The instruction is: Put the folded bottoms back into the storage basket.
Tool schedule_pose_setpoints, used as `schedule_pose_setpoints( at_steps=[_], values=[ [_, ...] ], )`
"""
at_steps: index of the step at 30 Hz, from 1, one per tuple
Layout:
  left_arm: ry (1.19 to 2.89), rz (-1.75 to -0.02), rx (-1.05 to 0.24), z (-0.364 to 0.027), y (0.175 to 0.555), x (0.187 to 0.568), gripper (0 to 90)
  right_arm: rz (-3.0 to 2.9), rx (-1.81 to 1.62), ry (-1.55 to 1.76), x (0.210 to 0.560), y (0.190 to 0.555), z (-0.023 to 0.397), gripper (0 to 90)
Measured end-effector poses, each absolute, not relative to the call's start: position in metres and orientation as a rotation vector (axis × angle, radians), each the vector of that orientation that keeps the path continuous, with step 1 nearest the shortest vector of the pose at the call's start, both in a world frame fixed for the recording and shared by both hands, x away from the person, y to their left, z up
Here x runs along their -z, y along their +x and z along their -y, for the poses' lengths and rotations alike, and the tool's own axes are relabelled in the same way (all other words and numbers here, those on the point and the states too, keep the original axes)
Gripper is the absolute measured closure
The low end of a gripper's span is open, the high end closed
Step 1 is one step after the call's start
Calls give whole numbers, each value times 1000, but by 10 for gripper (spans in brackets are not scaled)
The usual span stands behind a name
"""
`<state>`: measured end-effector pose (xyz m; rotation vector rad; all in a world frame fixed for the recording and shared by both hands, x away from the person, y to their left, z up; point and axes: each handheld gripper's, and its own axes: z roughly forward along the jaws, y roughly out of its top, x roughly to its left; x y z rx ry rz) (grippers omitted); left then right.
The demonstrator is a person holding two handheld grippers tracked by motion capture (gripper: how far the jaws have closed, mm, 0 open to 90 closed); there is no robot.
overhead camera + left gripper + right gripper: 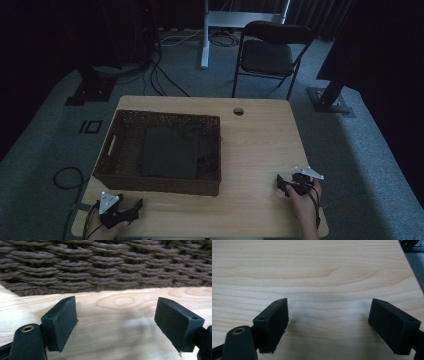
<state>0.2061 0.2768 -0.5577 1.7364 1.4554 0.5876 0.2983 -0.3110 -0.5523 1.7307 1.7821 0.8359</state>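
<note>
A dark brown wicker basket [114, 165] stands on the left half of the wooden table [260, 150] and holds folded dark cloth [170, 152]. My left gripper [134, 208] rests low at the table's front left corner, jaws wide open and empty, pointing at the basket's front wall [105, 265]. My right gripper [283, 184] sits near the front right edge, held by a hand. In the right gripper view its jaws [328, 325] stand open over bare wood with nothing between them.
A small round hole [238, 111] lies near the table's far edge. A black folding chair [270, 55] stands behind the table, beside a white desk leg [204, 35]. Cables run over the grey carpet at the left.
</note>
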Motion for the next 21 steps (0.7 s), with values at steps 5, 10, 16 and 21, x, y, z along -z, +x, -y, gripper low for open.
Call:
schedule_pose_setpoints(
  at_steps=[5, 10, 16, 21],
  values=[
    [1763, -1456, -690, -277, 208, 561, 186, -1784, -785, 1720, 553, 294, 315, 140],
    [1798, -1480, -746, -275, 209, 561, 187, -1793, -786, 1716, 553, 294, 315, 126],
    [1788, -1500, -755, -275, 209, 561, 187, -1788, -782, 1722, 554, 294, 314, 122],
    [1784, -1505, -758, -275, 209, 561, 187, -1788, -783, 1722, 554, 294, 314, 122]
  ],
)
